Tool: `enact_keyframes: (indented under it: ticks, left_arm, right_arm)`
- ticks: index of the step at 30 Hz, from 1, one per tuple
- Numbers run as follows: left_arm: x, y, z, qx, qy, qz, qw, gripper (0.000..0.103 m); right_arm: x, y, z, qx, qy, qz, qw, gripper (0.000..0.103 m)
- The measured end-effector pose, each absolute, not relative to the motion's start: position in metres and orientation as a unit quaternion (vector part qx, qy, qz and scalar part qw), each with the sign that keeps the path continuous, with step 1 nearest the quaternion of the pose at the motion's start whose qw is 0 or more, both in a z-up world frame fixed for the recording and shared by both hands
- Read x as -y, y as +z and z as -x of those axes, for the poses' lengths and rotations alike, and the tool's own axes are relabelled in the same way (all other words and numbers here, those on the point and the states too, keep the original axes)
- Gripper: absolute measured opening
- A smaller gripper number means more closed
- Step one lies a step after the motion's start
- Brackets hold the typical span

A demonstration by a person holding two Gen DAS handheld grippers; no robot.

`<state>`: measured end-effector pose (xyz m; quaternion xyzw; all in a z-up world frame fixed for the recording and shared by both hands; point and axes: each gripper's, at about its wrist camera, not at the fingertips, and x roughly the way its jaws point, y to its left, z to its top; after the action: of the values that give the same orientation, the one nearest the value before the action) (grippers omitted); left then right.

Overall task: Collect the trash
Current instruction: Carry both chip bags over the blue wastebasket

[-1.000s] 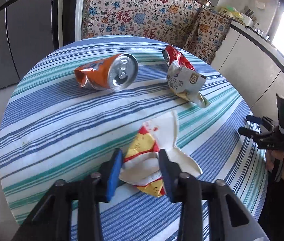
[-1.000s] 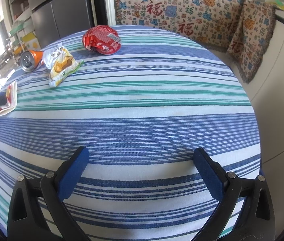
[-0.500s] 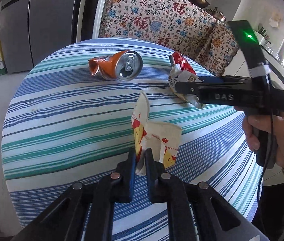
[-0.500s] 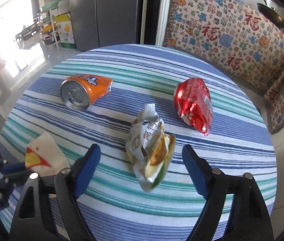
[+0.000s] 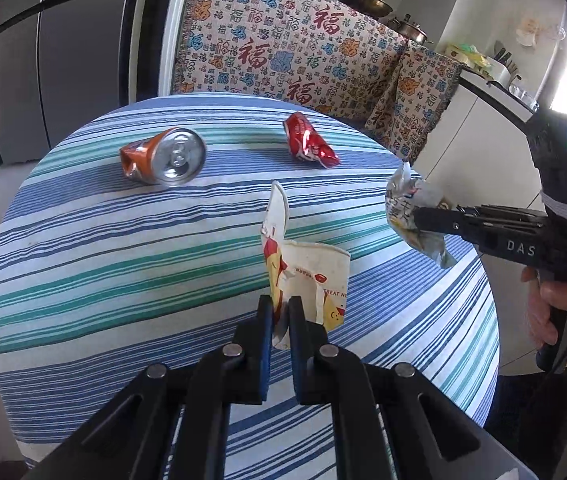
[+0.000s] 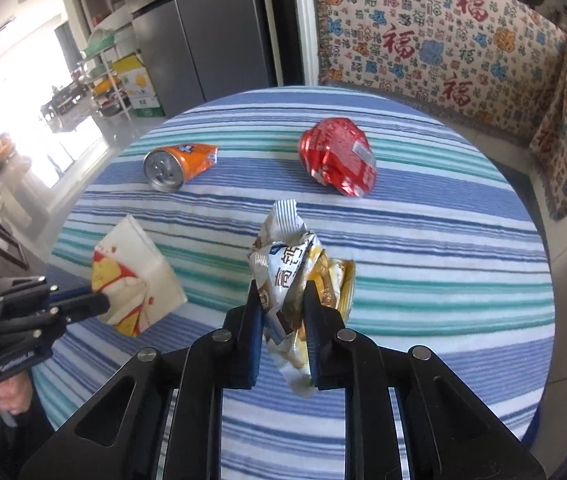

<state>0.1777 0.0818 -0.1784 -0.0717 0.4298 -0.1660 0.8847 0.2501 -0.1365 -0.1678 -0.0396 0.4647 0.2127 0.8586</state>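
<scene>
My left gripper [image 5: 281,314] is shut on a torn white paper cup [image 5: 307,276] with red and yellow print, held above the striped round table [image 5: 103,248]. The cup also shows in the right wrist view [image 6: 133,276]. My right gripper [image 6: 283,304] is shut on a crumpled silver and yellow snack wrapper [image 6: 291,268], lifted off the table; the wrapper also shows in the left wrist view [image 5: 411,212]. A crushed orange can [image 5: 165,156] and a red crumpled wrapper [image 5: 309,144] lie on the far part of the table.
A patterned cloth-covered bench [image 5: 283,52] stands behind the table. A grey fridge [image 5: 63,40] is at the back left, white counters [image 5: 483,128] at the right. In the right wrist view the left gripper [image 6: 79,302] is at the table's left edge.
My left gripper closed on the paper cup and lifted it off the table. My right gripper came over the snack wrapper, closed on it and raised it.
</scene>
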Motion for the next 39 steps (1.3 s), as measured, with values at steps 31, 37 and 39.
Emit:
enact_keyframes:
  ticks: [31, 37, 39]
  left_arm:
    - [0.259, -0.158, -0.171, -0.421, -0.381, -0.040, 0.822, 0.008]
    - [0.316, -0.187, -0.185, -0.438, -0.388, -0.059, 0.809, 0.008]
    - [0.332, -0.199, -0.188, -0.445, -0.385, -0.063, 0.806, 0.008]
  right_arm:
    - [0.482, -0.168, -0.152, -0.474, -0.037, -0.157, 0.866, 0.018]
    - [0.525, -0.190, -0.152, -0.479, -0.074, -0.177, 0.856, 0.018]
    - [0.536, -0.198, -0.151, -0.481, -0.086, -0.183, 0.853, 0.018]
